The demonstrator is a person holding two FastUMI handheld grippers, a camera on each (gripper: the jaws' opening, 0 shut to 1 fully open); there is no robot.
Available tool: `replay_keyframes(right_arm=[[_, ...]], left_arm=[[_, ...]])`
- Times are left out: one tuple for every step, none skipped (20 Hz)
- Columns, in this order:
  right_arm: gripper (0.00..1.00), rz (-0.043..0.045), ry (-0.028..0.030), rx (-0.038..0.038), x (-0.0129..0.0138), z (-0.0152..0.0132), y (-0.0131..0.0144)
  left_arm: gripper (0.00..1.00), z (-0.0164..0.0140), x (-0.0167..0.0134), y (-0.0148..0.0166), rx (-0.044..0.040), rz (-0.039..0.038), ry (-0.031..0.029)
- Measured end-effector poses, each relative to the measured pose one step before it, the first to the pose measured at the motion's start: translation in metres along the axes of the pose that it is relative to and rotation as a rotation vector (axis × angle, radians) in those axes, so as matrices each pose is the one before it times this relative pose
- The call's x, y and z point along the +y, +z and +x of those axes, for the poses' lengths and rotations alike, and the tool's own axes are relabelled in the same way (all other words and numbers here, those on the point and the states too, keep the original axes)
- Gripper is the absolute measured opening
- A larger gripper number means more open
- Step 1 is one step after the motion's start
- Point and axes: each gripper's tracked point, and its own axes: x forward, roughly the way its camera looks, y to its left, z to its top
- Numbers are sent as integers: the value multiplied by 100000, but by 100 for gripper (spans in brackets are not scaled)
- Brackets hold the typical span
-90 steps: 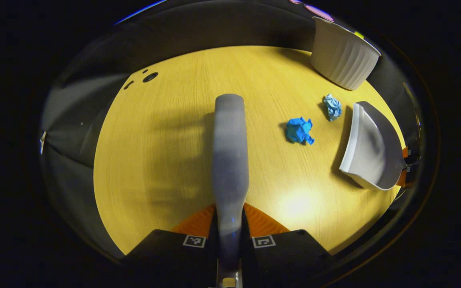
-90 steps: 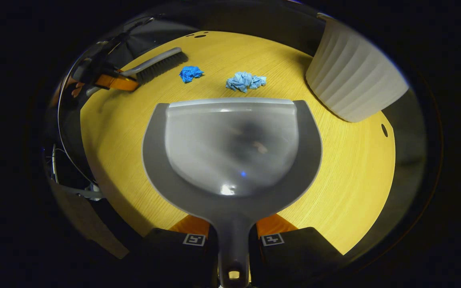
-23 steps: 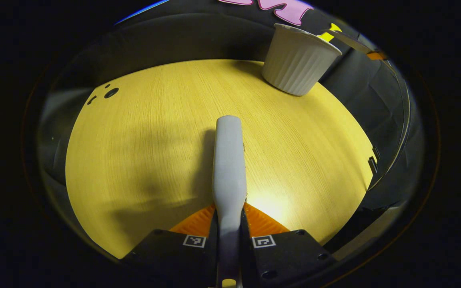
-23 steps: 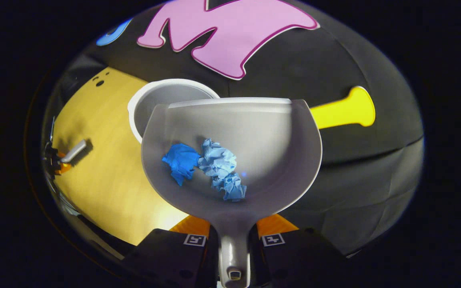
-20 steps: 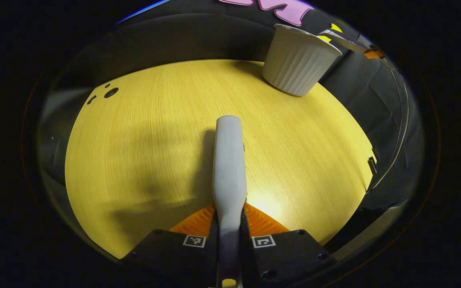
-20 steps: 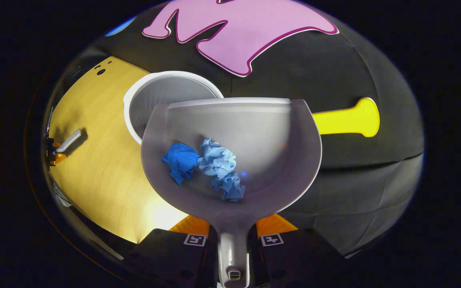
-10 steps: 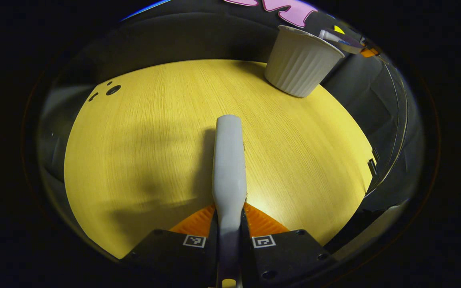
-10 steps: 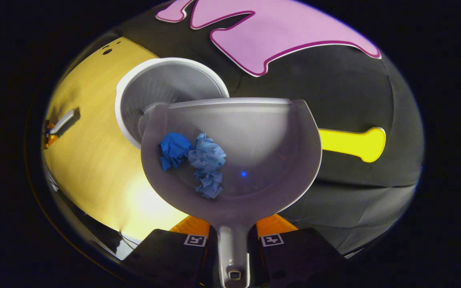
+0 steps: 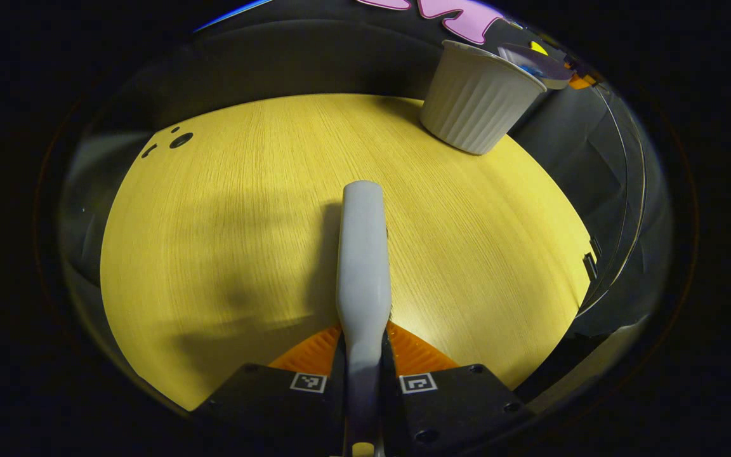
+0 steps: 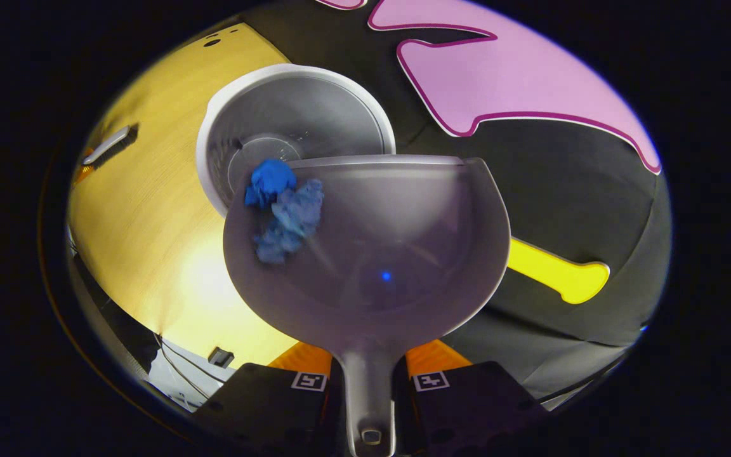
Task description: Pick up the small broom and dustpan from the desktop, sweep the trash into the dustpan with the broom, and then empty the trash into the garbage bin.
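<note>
A recording booth: black cloth wall (image 10: 549, 184) behind a wooden desktop (image 9: 245, 222).

The garbage bin (image 9: 474, 101) stands at the desktop's (image 9: 232, 209) far right edge. The dustpan (image 10: 391, 254) hangs tilted above the bin's rim, two paper wads (image 10: 283, 206) at its leading left corner over the bin's opening. The broom (image 9: 363, 254) lies over the desktop's near middle, well apart from the bin
</note>
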Motion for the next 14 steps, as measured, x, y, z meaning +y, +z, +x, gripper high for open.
replay_keyframes(right_arm=[[34, -511, -136, -129, -51, -27, 119], [34, 105, 180, 95, -16, -16, 50], [39, -81, 38, 54, 23, 39, 22], [34, 217, -180, -133, -32, 35, 74], [34, 48, -292, -175, -38, -15, -34], [39, -103, -437, -298, -54, 23, 7], [34, 97, -506, -704, -72, -6, -64], [34, 775, -533, -1346, -88, -7, 68], [34, 2579, 168, -2501, 55, 59, 180], [34, 4125, 580, -2886, 210, 215, 142], [39, 4904, 1025, -2298, 267, 133, -77], [34, 4900, 1053, -2427, 353, 91, 16], [34, 4502, 1167, -2466, 310, -128, -81], [34, 4552, 1269, -2604, 253, -117, -43]], left_arm=[[27, -34, 46, 32, -95, -204, 60], [28, 79, -21, -14, -39, -207, 66], [28, -30, -20, -5, 41, 25, -7], [31, 36, 8, 32, 0, 126, 92], [28, -51, -20, -6, 134, 77, 147], [27, -2, -33, 23, 39, 70, 254], [28, 2, -41, 28, 157, -22, 245], [28, 36, 36, -38, 73, 10, 462], [28, -20, 35, 18, 104, -120, 724], [28, 10, 82, -89, 169, -223, 963], [27, -16, 86, -25, 3, -388, 778], [27, -55, 14, -49, 10, -671, 392], [28, -81, 11, -27, 18, -392, 470], [28, 9, 46, -44, 77, -236, 485]])
